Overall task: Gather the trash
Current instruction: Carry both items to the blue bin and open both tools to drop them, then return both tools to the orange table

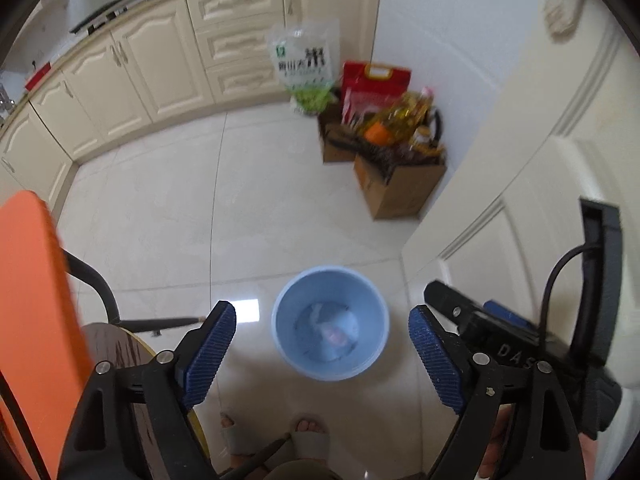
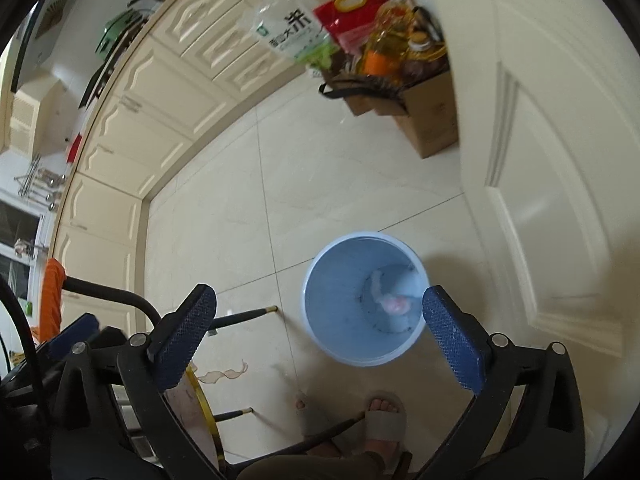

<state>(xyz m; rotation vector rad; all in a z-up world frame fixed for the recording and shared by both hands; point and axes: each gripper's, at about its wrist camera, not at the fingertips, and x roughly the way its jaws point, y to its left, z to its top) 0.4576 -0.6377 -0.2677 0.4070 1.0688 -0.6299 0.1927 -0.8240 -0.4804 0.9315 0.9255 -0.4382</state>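
Fig. legend, near to far. I hold both grippers high over the kitchen floor (image 1: 168, 216), tilted down. Left gripper (image 1: 322, 354): 2 blue-padded fingers (image 1: 210, 354) spread wide apart, nothing between them; the bin shows in the gap. Right gripper (image 2: 320, 338): 2 fingers (image 2: 184, 338) likewise wide apart and holding nothing; its right pad overlaps the bin rim in view, w/ no contact that I can tell. In the left view the right gripper's body sits just beside the left one, on its right side.

Below: 2 feet in grey slippers (image 2: 384, 420), near the bin. 1 round dark-topped surface w/ gold rim (image 1: 120, 344) at lower left, beside 1 orange chair back (image 1: 28, 300). 1 thin peel-like scrap (image 2: 222, 374) lies on the floor beside the surface's legs.

Mid: 1 light-blue trash bin (image 1: 282, 336) stands upright on the floor, close to the white door (image 2: 560, 160). Inside at the bottom: pale crumpled trash (image 2: 394, 304), white and pink; piece count cannot be told.

Far: 2 cardboard boxes (image 1: 404, 192) of groceries w/ oil bottles, 1 red bag (image 1: 374, 88), 1 white-green rice bag (image 1: 304, 64) leaning on the cream cabinets (image 1: 132, 76).
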